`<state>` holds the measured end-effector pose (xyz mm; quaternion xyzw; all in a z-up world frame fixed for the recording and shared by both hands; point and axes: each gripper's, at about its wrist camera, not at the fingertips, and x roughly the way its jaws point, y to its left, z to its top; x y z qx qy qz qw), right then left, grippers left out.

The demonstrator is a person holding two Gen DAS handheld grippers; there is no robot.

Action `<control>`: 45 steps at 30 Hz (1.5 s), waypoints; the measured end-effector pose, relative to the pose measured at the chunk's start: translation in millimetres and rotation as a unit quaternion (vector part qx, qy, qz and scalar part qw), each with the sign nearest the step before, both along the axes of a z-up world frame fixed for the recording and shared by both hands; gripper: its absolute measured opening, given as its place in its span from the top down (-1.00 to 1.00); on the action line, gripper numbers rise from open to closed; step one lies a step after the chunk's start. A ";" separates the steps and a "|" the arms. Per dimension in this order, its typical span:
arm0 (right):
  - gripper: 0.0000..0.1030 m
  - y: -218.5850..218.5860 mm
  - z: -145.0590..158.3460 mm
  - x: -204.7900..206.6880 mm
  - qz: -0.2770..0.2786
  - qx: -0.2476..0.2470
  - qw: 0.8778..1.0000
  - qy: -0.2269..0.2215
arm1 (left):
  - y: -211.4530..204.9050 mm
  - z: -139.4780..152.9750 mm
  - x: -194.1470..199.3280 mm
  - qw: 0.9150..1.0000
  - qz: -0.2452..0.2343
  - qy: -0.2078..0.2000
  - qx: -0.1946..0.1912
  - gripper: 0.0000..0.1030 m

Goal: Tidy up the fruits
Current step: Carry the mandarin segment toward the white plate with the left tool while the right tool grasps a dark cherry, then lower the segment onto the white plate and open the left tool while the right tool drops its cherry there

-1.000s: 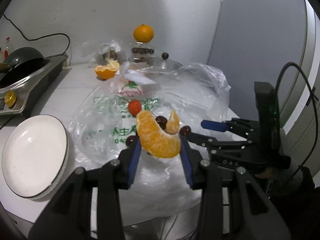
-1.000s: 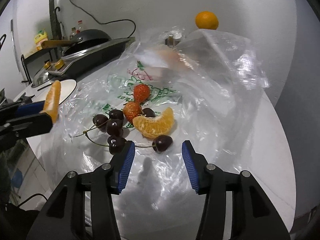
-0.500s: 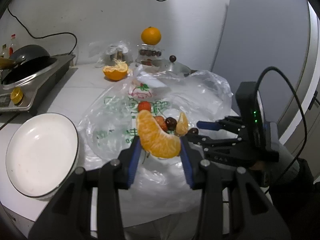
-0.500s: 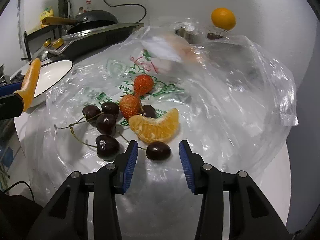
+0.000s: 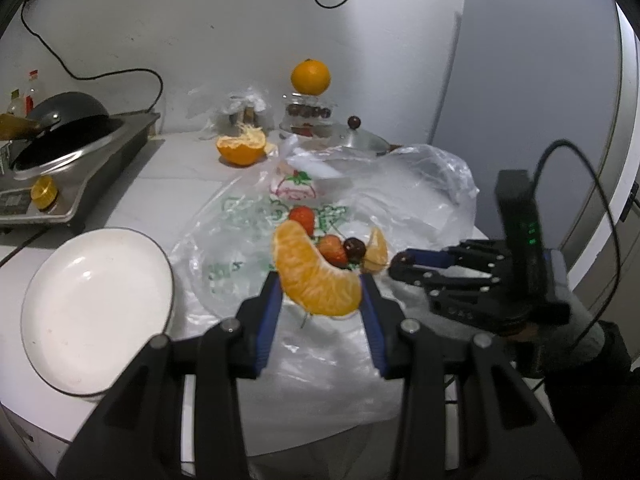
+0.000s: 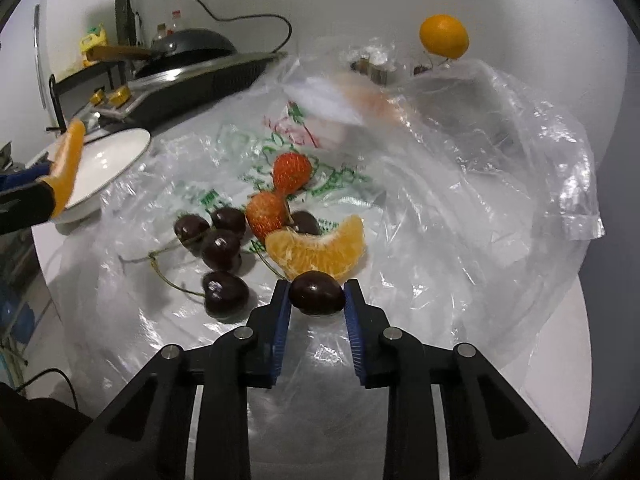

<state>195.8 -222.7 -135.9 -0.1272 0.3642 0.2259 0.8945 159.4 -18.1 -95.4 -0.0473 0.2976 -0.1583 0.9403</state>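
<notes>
My left gripper (image 5: 319, 285) is shut on an orange segment (image 5: 312, 272) and holds it above the clear plastic bag (image 5: 360, 216), right of the white plate (image 5: 94, 304). My right gripper (image 6: 316, 300) is shut on a dark cherry (image 6: 317, 293) at the bag's near edge; it also shows in the left wrist view (image 5: 404, 261). On the bag lie a second orange segment (image 6: 320, 246), two strawberries (image 6: 291, 173), and several more cherries (image 6: 221, 249). The left gripper's orange segment shows at the left of the right wrist view (image 6: 68, 164).
A stove with a black pan (image 5: 64, 120) stands at the back left. A halved orange (image 5: 240, 148), a whole orange (image 5: 310, 77) on a glass jar, and a pot lid (image 5: 360, 140) stand near the back wall. The table's edge runs close on the right.
My right gripper has moved forward and closed on the nearest cherry. My left gripper has pulled back slightly, still holding its orange segment.
</notes>
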 end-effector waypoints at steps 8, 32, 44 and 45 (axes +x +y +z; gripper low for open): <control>0.44 20.4 30.1 -16.2 0.025 0.027 0.999 -0.025 | 22.6 1.0 -5.5 1.000 0.018 -0.009 -0.004 0.23; 0.44 168.5 40.2 -29.2 0.114 0.055 0.992 -0.021 | 141.5 -32.2 -12.5 0.994 0.104 -0.003 0.015 0.23; 0.44 223.3 16.0 -25.3 0.129 0.043 0.991 0.009 | 170.7 -57.7 -7.5 0.993 0.119 0.025 0.011 0.21; 0.44 225.2 14.1 -24.5 0.129 0.042 0.991 0.011 | 170.9 -58.3 -7.8 0.993 0.117 0.026 0.009 0.21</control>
